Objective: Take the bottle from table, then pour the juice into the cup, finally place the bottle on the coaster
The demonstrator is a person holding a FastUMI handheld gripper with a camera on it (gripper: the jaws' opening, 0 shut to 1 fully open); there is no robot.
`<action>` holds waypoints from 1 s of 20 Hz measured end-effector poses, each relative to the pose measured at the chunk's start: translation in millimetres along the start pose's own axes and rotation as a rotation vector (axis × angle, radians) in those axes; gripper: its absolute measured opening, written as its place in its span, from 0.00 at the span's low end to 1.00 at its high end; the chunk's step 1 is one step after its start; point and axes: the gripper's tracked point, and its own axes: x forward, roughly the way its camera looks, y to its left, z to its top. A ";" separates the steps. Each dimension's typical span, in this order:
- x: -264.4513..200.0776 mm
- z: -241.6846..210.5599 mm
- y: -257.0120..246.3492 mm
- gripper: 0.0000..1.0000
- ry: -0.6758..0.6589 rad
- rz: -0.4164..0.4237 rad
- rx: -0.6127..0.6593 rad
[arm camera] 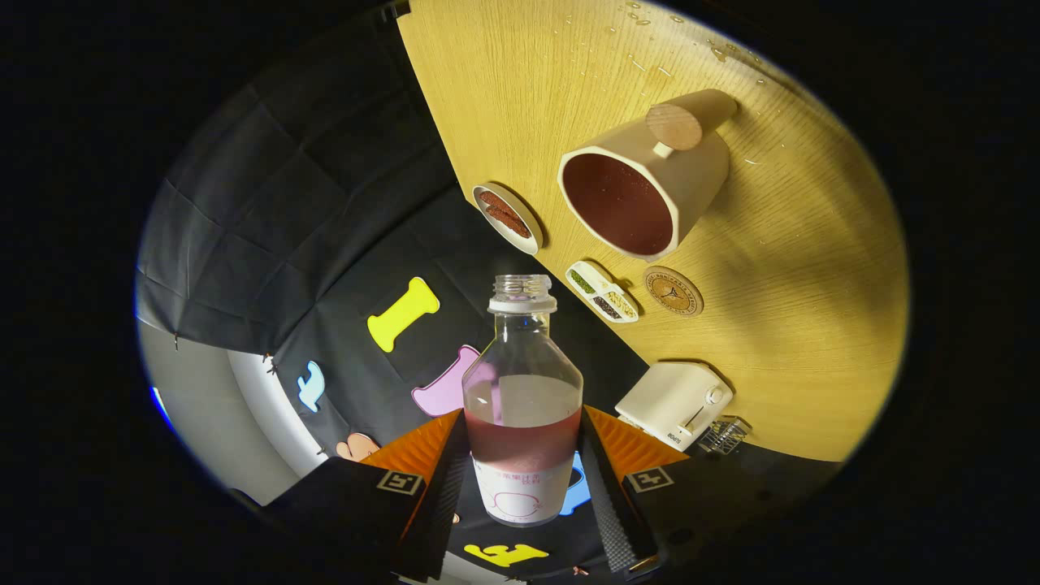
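My gripper (524,475) is shut on a clear, uncapped bottle (522,390) with a white label; both fingers press on its lower body. Dark red juice fills only the bottle's lower part. The whole view is rolled, so the wooden table (812,325) runs slantwise beyond the bottle. A beige cup (642,183) with a round wooden knob handle stands on the table beyond the bottle's mouth, and dark red juice shows inside it. A round brown coaster (673,291) lies flat beside the cup, nearer my fingers.
A small round dish (507,218) with brown pieces sits beside the cup. A white divided dish (602,291) lies next to the coaster. A white toaster (674,404) and a small wire rack (723,435) stand by the table's edge. Water drops (642,49) dot the far tabletop.
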 end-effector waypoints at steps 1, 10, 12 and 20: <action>-1.1 -0.9 -0.2 0.75 0.002 -0.002 0.000; -7.7 -2.0 -3.3 0.75 0.005 -0.018 -0.015; -8.1 -1.6 -4.4 0.75 0.006 -0.021 -0.021; -12.7 0.5 -15.0 0.75 0.026 -0.050 -0.081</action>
